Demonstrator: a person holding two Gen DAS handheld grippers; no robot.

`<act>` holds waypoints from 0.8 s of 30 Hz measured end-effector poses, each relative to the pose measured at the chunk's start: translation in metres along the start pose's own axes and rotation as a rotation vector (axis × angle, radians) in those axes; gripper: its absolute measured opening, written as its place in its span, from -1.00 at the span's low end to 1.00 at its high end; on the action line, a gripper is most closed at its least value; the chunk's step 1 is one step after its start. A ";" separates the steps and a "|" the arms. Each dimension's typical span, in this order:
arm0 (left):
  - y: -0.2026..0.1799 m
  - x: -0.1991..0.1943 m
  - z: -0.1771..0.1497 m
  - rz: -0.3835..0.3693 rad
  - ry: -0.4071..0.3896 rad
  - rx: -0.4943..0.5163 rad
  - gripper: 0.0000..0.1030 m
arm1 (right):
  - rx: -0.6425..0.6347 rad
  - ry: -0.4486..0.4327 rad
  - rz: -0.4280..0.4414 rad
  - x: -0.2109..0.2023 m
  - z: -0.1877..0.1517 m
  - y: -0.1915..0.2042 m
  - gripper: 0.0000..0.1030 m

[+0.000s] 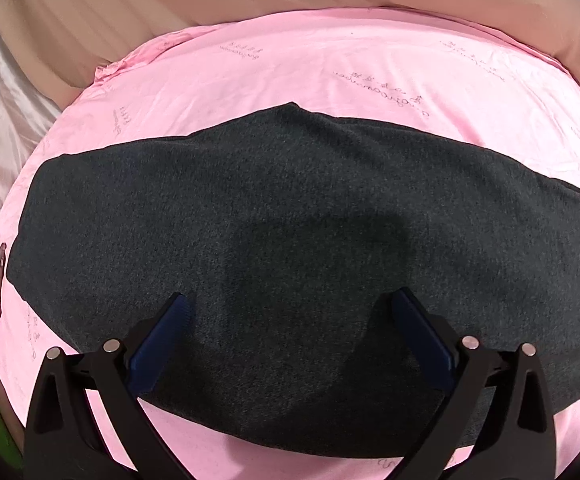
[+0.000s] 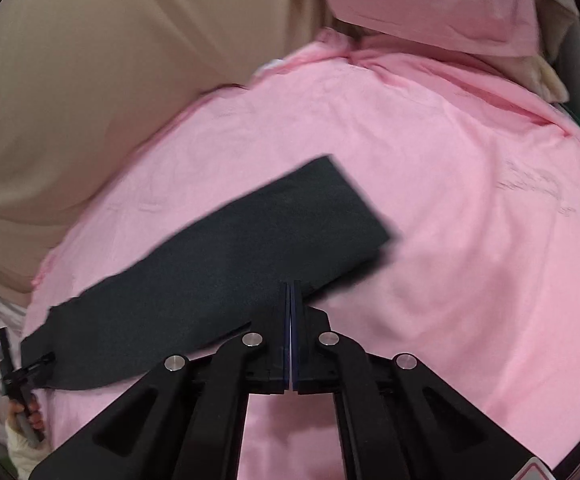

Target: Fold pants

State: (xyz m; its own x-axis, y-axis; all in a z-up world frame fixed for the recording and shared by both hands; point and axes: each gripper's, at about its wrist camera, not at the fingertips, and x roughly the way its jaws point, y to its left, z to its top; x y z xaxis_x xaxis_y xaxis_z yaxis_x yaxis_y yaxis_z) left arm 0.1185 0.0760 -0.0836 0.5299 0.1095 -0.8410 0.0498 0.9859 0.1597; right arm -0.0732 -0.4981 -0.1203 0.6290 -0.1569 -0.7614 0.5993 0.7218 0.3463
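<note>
One pair of pants (image 1: 290,216), two grippers, one pink sheet (image 1: 330,76), one beige curtain-like backdrop (image 2: 89,80); no containers in either view.

Pants: dark charcoal knit, laid flat on the pink sheet as a long band — smooth, no visible wrinkles; in the right wrist view seen as an elongated strip (image 2: 217,264) running diagonally, square far end, edges motion-blurred.

Left gripper (image 1: 294,308): jaws spread wide, blue pads (image 1: 157,344) exposed, nothing between them, poised over the near part of the pants; contact with fabric not determinable.

Right gripper (image 2: 292,292): jaws pressed together at the near edge of the pants strip; whether fabric is pinched between them — cannot tell.

Left gripper also visible far left in the right wrist view (image 2: 13,364), at the strip's other end, held by a hand (image 2: 29,420).

Printed script scattered on the sheet.
</note>
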 end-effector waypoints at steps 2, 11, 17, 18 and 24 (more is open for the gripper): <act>-0.002 -0.001 0.000 0.006 -0.001 0.005 0.91 | 0.065 -0.019 0.081 -0.008 -0.003 -0.014 -0.93; -0.006 -0.007 -0.004 0.023 -0.004 -0.001 0.91 | 0.121 -0.018 0.096 0.011 0.017 -0.017 0.02; -0.003 -0.008 -0.006 0.004 -0.001 -0.006 0.91 | 0.111 -0.042 0.082 0.018 0.020 -0.007 -0.01; -0.002 -0.008 -0.006 -0.001 -0.003 -0.005 0.91 | 0.100 -0.046 0.072 0.019 0.020 -0.004 -0.02; 0.003 -0.005 -0.006 -0.035 -0.008 -0.007 0.91 | 0.099 -0.036 0.082 0.021 0.021 0.003 -0.79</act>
State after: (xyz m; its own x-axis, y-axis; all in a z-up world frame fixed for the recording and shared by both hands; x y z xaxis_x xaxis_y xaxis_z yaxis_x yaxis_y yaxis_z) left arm 0.1105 0.0789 -0.0820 0.5349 0.0741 -0.8417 0.0627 0.9899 0.1270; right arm -0.0475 -0.5131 -0.1233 0.6939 -0.1252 -0.7091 0.5902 0.6630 0.4605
